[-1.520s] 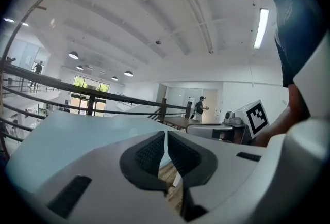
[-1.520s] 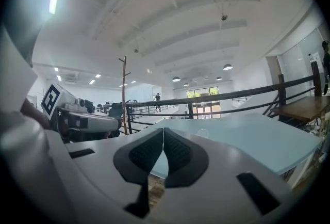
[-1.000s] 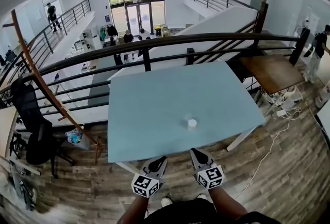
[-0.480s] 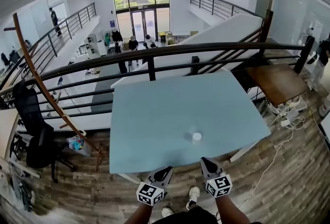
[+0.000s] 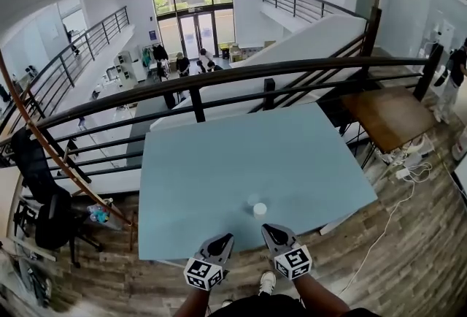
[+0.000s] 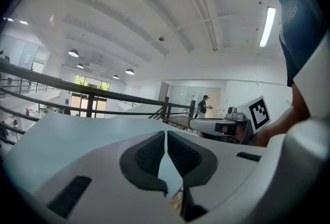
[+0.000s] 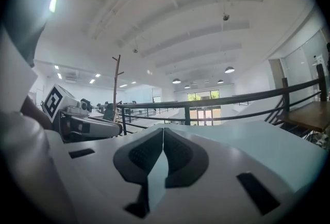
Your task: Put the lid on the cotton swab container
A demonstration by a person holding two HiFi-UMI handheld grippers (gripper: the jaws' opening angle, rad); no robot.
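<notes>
On the light blue table point(image 5: 219, 162), near its front edge, stands a small white round piece point(image 5: 260, 209). A fainter, clear round piece point(image 5: 252, 201) touches it at the back left; which is lid and which is container I cannot tell. My left gripper point(image 5: 223, 238) and right gripper point(image 5: 269, 229) hover side by side just short of that edge, pointing at the table. The right one is closest to the white piece. In the left gripper view the left gripper point(image 6: 166, 138) is shut on nothing. In the right gripper view the right gripper point(image 7: 163, 135) is also shut and empty.
A black railing point(image 5: 219, 78) runs along the table's far side, with an open drop to a lower floor beyond. A brown wooden table point(image 5: 387, 107) stands at the right, a black office chair point(image 5: 44, 199) at the left. White cables point(image 5: 398, 177) lie on the plank floor.
The view has swung and the table's front edge has come nearer. Both grippers now sit closer to the white piece. Their jaws have stayed shut.
</notes>
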